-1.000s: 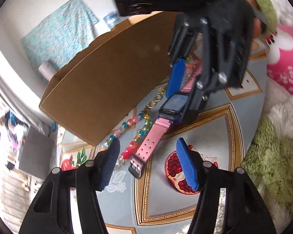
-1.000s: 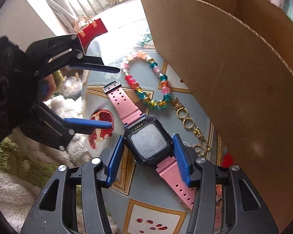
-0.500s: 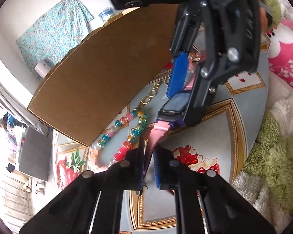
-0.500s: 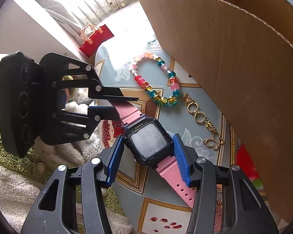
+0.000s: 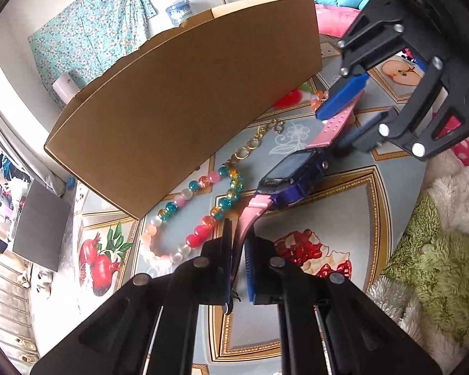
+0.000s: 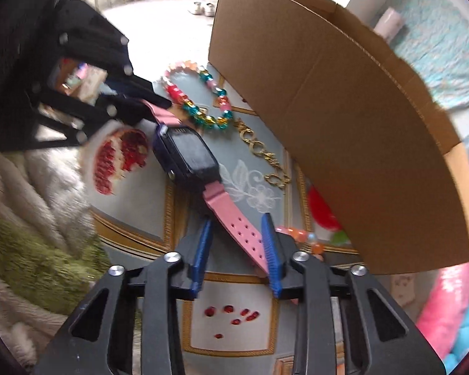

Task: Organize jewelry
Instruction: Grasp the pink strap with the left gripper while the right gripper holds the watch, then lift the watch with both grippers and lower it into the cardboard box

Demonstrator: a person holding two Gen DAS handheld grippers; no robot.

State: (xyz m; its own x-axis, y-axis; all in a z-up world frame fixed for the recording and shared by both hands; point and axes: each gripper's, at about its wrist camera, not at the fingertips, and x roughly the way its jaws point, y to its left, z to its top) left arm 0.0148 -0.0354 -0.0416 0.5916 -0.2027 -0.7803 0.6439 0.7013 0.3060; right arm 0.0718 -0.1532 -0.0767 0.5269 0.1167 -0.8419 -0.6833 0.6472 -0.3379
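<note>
A pink-strapped watch (image 5: 294, 168) (image 6: 187, 153) with a dark square body hangs just above the patterned tablecloth (image 5: 328, 225), stretched between both grippers. My left gripper (image 5: 239, 243) (image 6: 153, 109) is shut on the buckle end of the strap. My right gripper (image 6: 236, 240) (image 5: 350, 115) is closing around the holed strap end. That strap lies between the blue pads and touches only the right one, with a gap at the left pad. A colourful bead bracelet (image 5: 194, 240) (image 6: 200, 115) and a gold chain (image 5: 244, 153) (image 6: 265, 153) lie beside the watch.
A tall open cardboard box (image 5: 184, 109) (image 6: 344, 125) stands right behind the jewelry. A few more loose beads (image 6: 300, 236) lie at its foot. Fluffy green and white blankets (image 5: 437, 265) (image 6: 31, 234) border the cloth on the other side.
The left gripper shut on the buckle end of the strap. The right gripper slid off the watch body onto the holed strap and narrowed. The view swung sideways.
</note>
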